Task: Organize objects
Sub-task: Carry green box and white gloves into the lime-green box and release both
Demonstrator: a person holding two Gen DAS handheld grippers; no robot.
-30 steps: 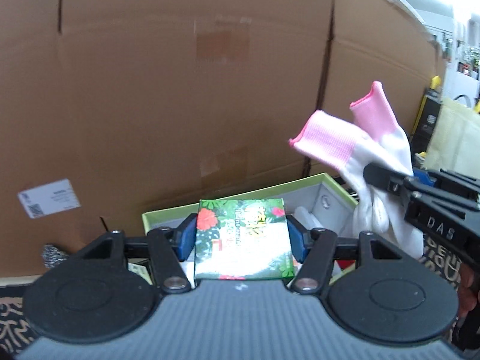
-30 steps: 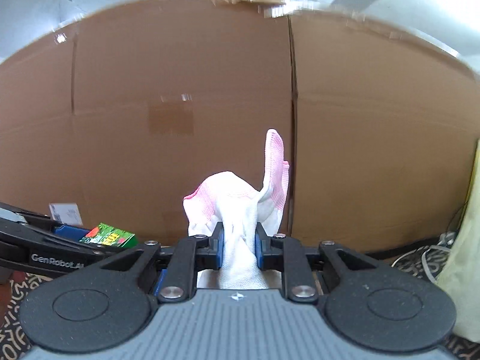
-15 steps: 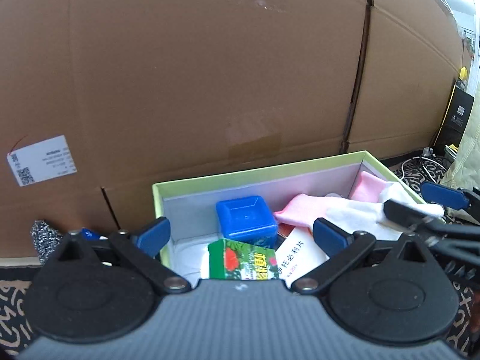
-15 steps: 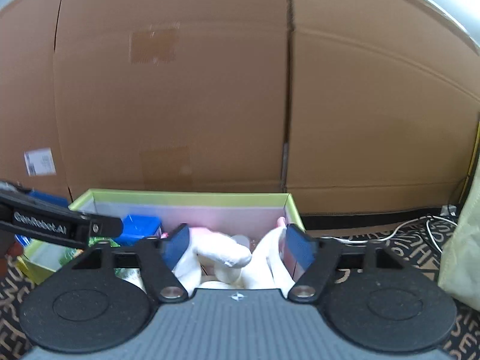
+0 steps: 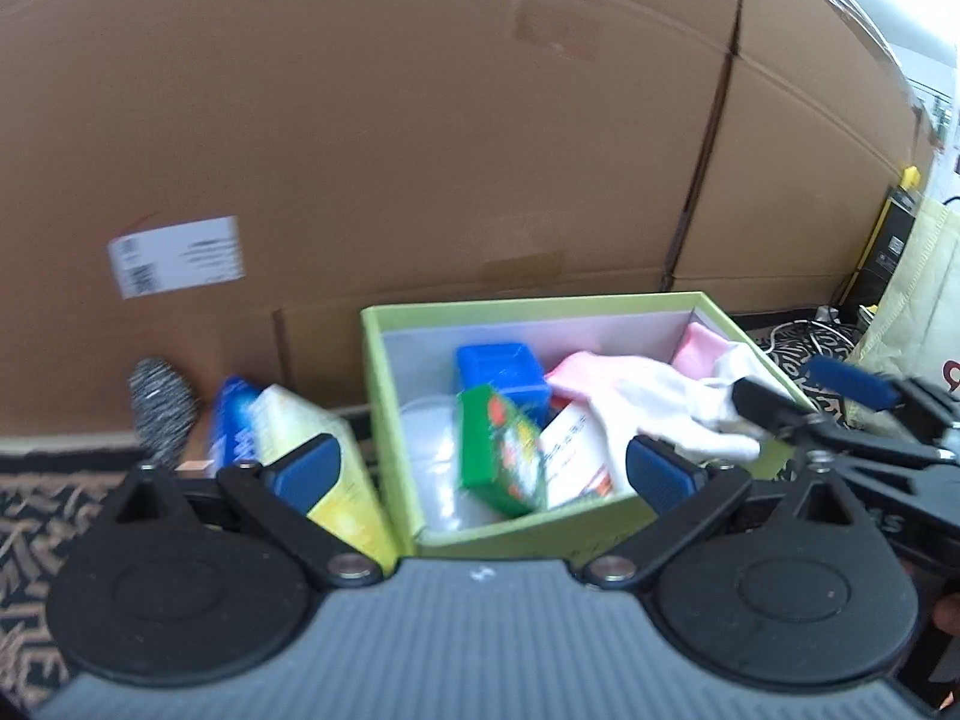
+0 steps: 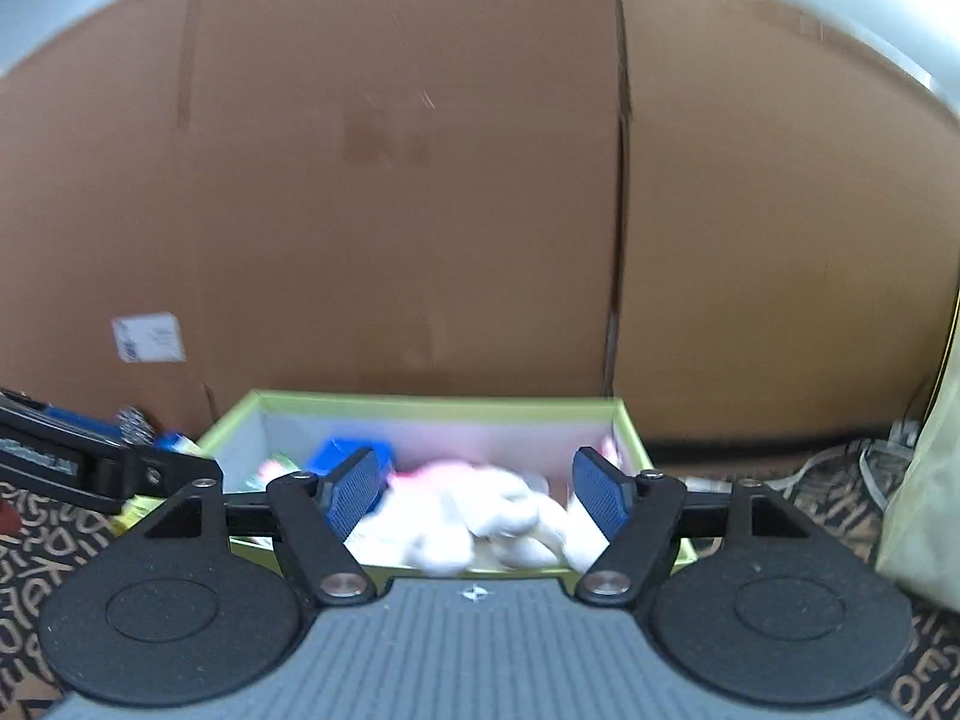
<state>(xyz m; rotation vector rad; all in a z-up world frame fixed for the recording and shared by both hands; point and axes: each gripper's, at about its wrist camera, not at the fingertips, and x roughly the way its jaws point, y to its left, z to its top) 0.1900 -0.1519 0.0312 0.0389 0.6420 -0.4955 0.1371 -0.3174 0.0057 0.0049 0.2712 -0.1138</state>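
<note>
A light green box (image 5: 522, 531) stands on the patterned floor against a cardboard wall. Inside it lie a green floral carton (image 5: 501, 456), a blue square tub (image 5: 501, 363), a white printed pack (image 5: 570, 450) and white gloves with pink cuffs (image 5: 648, 396). My left gripper (image 5: 483, 471) is open and empty, just in front of the box. My right gripper (image 6: 477, 489) is open and empty, above the gloves (image 6: 480, 516) in the box (image 6: 420, 405); it also shows at the right of the left wrist view (image 5: 804, 390).
Left of the box lie a yellow-green pack (image 5: 324, 468), a blue packet (image 5: 231, 414) and a grey speckled object (image 5: 162, 408). A cardboard wall (image 5: 420, 150) with a white label (image 5: 177, 255) stands behind. A pale bag (image 6: 924, 480) and cables (image 5: 798, 336) lie to the right.
Both grippers opened: the left let go of the green floral carton and the right let go of the gloves, both into the box. Both grippers have since drawn back a little.
</note>
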